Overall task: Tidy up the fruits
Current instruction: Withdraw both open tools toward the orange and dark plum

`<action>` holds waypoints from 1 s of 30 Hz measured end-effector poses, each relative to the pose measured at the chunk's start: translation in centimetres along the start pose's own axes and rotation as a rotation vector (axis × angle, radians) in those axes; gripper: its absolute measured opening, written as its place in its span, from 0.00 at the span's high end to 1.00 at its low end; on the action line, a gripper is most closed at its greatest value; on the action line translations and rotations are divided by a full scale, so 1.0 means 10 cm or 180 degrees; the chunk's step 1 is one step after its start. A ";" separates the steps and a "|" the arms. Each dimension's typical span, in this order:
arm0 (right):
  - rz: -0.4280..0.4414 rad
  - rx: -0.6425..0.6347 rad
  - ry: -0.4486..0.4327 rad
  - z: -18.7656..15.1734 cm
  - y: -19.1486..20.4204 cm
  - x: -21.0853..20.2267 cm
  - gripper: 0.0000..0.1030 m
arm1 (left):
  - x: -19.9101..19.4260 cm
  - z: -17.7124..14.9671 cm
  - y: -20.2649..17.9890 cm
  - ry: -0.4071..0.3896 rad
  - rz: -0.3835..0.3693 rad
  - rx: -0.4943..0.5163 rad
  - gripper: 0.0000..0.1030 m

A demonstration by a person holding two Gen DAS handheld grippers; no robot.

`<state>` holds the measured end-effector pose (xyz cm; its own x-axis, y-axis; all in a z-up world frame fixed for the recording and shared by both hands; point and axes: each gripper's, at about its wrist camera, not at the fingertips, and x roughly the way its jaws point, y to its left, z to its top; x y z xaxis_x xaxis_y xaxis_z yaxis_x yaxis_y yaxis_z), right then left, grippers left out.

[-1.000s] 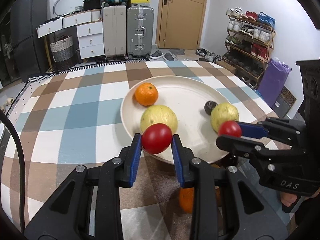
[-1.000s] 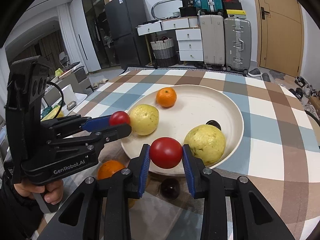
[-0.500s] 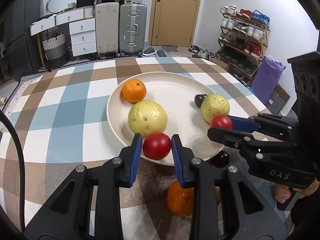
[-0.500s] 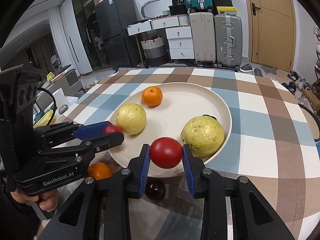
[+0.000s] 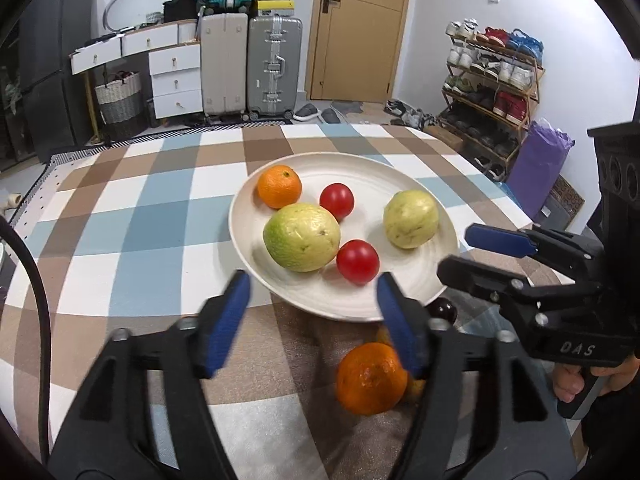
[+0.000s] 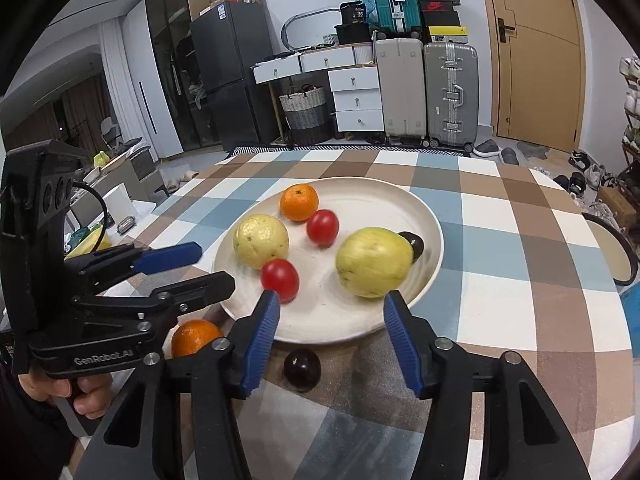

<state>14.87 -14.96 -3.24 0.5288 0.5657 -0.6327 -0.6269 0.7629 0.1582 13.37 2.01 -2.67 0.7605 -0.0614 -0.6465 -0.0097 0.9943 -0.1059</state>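
Since a second ago both tomatoes have left our claws and now lie on the plate (image 5: 436,280): the left claw (image 5: 312,304) and the right claw (image 6: 332,320) are each opening, with nothing between their pads.

Going left to right in the left wrist view, the plate carries an orange (image 5: 279,186) at its far left, a large guava (image 5: 302,237) just near of it, one tomato (image 5: 337,201) behind the guava and another tomato (image 5: 357,261) touching its right flank, then a second guava (image 5: 411,219) toward the right rim. A dark plum (image 6: 414,244) sits behind that guava, seen from the right wrist.

Still on the tabletop (image 5: 120,216), near the plate's near edge, are a second orange (image 5: 371,378) and a dark plum (image 6: 302,369); these look like what remains for us to move.

We judge the orange firm and light, with a dimpled skin that should grip well; we would take it across its middle. The plum is small, smooth and likely to roll, so the pads should close gently on its widest part
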 end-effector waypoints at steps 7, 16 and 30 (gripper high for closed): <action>0.0027 -0.0050 -0.0041 -0.03 0.03 -0.06 0.18 | -0.18 -0.05 0.02 -0.0108 0.0077 -0.0039 0.17; 0.0059 -0.0086 0.0104 -0.11 -0.02 -0.07 0.00 | -0.33 -0.17 0.03 -0.0083 0.0177 -0.0005 0.01; -0.0027 -0.0219 0.0488 -0.23 -0.02 0.05 0.00 | -0.31 -0.32 0.12 0.0148 0.0105 -0.0056 0.01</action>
<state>13.92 -15.54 -5.33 0.4440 0.5008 -0.7430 -0.6631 0.7413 0.1034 8.96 3.08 -3.22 0.7285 -0.0330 -0.6842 -0.0459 0.9942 -0.0968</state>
